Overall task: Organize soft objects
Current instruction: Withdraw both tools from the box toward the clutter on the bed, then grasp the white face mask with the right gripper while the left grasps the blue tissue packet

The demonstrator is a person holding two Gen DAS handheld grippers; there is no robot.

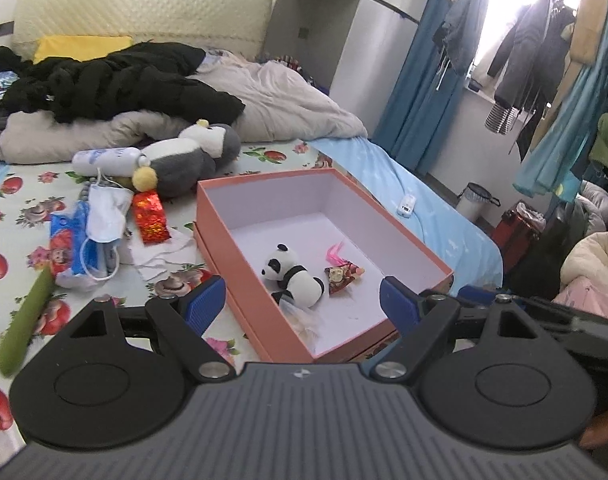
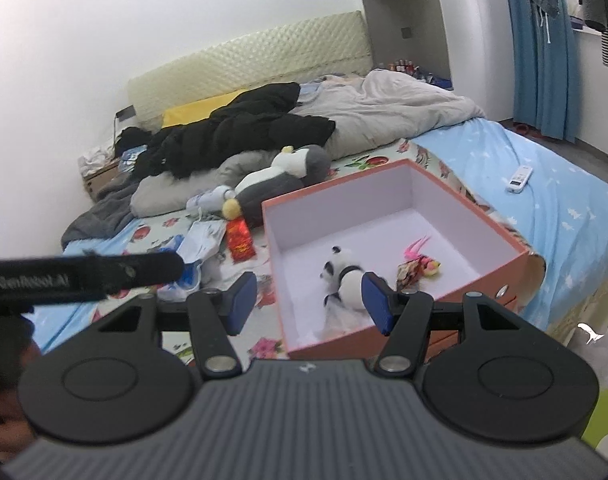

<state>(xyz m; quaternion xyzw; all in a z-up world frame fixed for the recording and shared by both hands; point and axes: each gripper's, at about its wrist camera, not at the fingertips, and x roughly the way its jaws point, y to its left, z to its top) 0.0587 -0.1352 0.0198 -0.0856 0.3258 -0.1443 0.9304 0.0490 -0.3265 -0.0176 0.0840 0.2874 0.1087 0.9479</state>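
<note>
An open orange box (image 1: 220, 224) (image 2: 504, 236) with a white inside sits on the bed. In it lie a small panda plush (image 1: 292, 276) (image 2: 346, 272) and a small red charm with pink tassels (image 1: 342, 274) (image 2: 418, 266). A large grey-and-white penguin plush (image 1: 184, 160) (image 2: 280, 184) lies on the bed behind the box. My left gripper (image 1: 302, 306) is open and empty, above the box's near end. My right gripper (image 2: 308, 302) is open and empty, over the box's near-left corner.
Left of the box lie a red packet (image 1: 150, 216) (image 2: 240, 238), face masks (image 1: 104, 208) (image 2: 202, 242), a blue tissue pack (image 1: 66, 244), a white bottle (image 1: 106, 158) and a green stick (image 1: 24, 320). A black coat (image 1: 116, 80) and grey duvet (image 1: 288, 100) lie behind. A remote (image 2: 520, 178) lies to the right.
</note>
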